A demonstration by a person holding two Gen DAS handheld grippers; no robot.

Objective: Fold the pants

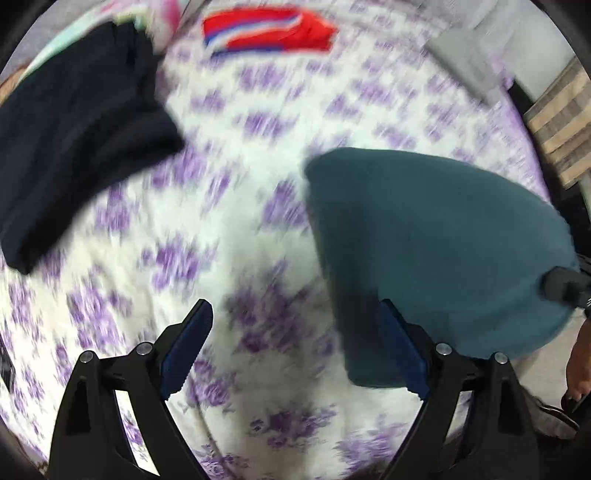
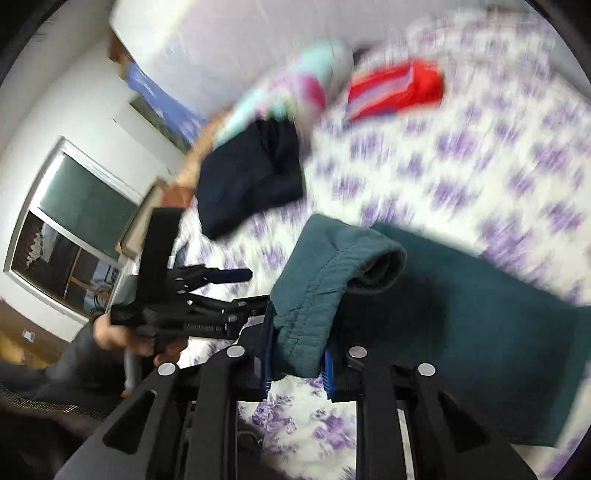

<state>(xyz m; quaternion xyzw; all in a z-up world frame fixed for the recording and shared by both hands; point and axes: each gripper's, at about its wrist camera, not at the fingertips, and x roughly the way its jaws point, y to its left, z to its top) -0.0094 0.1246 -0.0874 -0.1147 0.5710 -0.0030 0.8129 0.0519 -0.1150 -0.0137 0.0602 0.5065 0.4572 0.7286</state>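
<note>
1. We see the teal pants (image 2: 461, 306) lying on the bed (image 2: 480, 155), on a white sheet with purple flowers; they sit at the near edge, right of centre in the left wrist view.
2. Our right gripper (image 2: 297, 363) is clamped on a hemmed end of the pants, blue pads pressing the cloth from both sides, and that end is lifted and curling over the rest of the garment.
3. Our left gripper (image 1: 295, 350) stands wide apart with nothing between its pads; the pants edge sits just beside its right finger (image 1: 402, 350), touching or not we cannot tell.
4. In the right wrist view the left gripper (image 2: 236, 291) shows side-on just beside the lifted hem, held by a hand (image 2: 110, 336).
5. Progress, our judgement: the pants already look like a compact slab, so at least one fold seems done; this reads as a further fold in hand, with the grabbed end to be carried across.
6. Left to do: lay the lifted end down, flatten, maybe put the piece with the others.
7. Other clothes on the bed: a dark navy garment (image 1: 74, 140) well apart on the left, a folded red striped garment (image 1: 269, 33) at the far side, a pastel cloth (image 2: 291, 92) by the navy one.
8. Both views are motion-blurred, so the fold count is uncertain.
</note>
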